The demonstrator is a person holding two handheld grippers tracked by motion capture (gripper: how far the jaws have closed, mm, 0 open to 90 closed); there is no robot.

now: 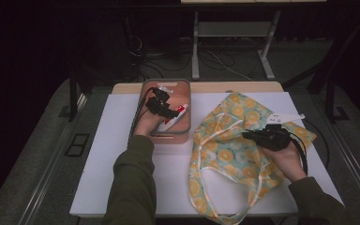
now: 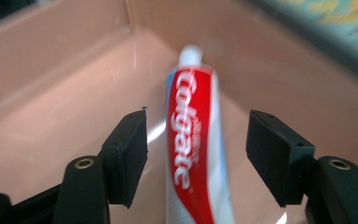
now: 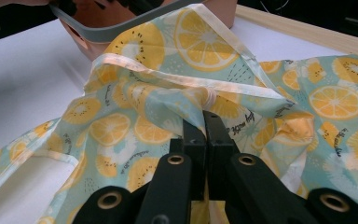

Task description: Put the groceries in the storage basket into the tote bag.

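A red and white toothpaste tube [image 2: 191,140] lies on the floor of a pink bin [image 2: 51,60]. My left gripper [image 2: 196,154] reaches down into that bin [image 1: 187,84], its jaws apart on either side of the tube [image 1: 177,115], with a gap at each pad. In the high view the left gripper [image 1: 171,112] hangs over the bin's middle. A cloth bag [image 1: 225,150] printed with lemon slices lies crumpled on the right of the table. My right gripper [image 1: 248,135] is shut on a fold of the bag [image 3: 135,126] near its opening, and the right gripper [image 3: 204,123] lifts the cloth slightly.
A white sheet [image 1: 122,164] covers the table, with a wooden edge [image 1: 215,87] at the back. A small white item [image 1: 166,86] rests at the bin's far end. A white tag [image 1: 281,117] lies at the bag's far right corner. Beyond the table are cables and stand legs.
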